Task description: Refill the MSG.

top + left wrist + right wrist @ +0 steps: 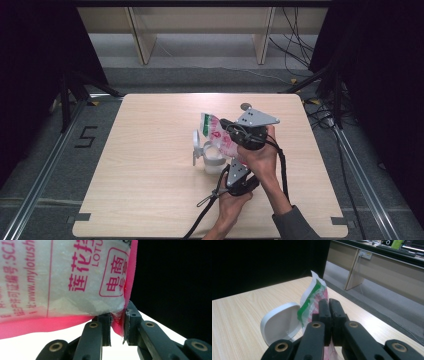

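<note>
Nearest to us, the person's forearms come in over the near edge of the counter, a pale wooden top that carries everything here. Right of its middle we hold a pink-and-white bag of white granules tilted above a white container, whose flip lid stands open on the left. We judge the tilt is meant to pour the contents into the container, with one grip at each end steadying the soft pack. The right hand-held gripper, farther from us, has its jaws fully closed on the bag's upper part, beside the green-printed edge. The left hand-held gripper, nearer us, pinches the bag's pink bottom corner seam, its jaws only narrowly apart with the seam between them.
</note>
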A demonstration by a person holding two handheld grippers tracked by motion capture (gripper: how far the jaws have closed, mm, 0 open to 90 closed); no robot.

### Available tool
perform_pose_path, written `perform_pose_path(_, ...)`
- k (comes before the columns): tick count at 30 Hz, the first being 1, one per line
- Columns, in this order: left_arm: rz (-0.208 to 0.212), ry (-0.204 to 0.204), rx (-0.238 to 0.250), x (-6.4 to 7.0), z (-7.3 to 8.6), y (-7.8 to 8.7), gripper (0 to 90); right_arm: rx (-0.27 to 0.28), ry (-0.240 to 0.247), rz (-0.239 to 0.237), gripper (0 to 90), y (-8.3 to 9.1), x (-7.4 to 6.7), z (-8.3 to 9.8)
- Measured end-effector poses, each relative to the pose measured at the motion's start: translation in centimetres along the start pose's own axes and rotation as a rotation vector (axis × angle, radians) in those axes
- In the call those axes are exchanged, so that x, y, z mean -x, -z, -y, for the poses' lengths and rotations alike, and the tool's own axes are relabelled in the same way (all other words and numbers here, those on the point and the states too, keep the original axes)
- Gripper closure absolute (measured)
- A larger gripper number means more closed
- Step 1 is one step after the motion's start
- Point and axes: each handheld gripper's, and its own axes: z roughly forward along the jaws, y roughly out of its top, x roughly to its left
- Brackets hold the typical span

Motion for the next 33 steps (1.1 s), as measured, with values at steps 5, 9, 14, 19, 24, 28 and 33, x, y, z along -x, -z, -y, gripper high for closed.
perform_pose_path(5,0.000,-0.001,0.001,0.00,0.03,-0.02,78.1,-0.006,0.003,0.002,89.8,0.00,-0.13,-0.06)
perform_pose_path(9,0.002,-0.007,-0.003,0.03,-0.08,0.04,78.1,-0.005,0.002,-0.004,89.9,0.09,-0.19,-0.13)
perform_pose_path(14,-0.001,-0.007,-0.002,0.06,-0.07,0.03,78.1,-0.013,-0.026,-0.001,89.9,0.15,-0.31,-0.13)
perform_pose_path(19,-0.001,-0.006,-0.001,0.07,-0.07,0.03,78.1,-0.001,-0.014,0.006,90.0,0.05,-0.24,-0.08)
perform_pose_path(24,0.000,-0.009,0.000,0.11,-0.07,0.10,78.1,0.001,-0.004,0.004,90.0,0.07,-0.19,-0.13)
perform_pose_path(28,-0.001,-0.008,0.001,0.13,-0.05,0.08,78.2,-0.012,-0.013,0.000,90.0,0.22,-0.24,-0.17)
perform_pose_path(33,-0.005,-0.007,0.000,0.13,-0.04,0.08,78.1,0.001,0.000,-0.003,90.0,0.13,-0.16,-0.15)
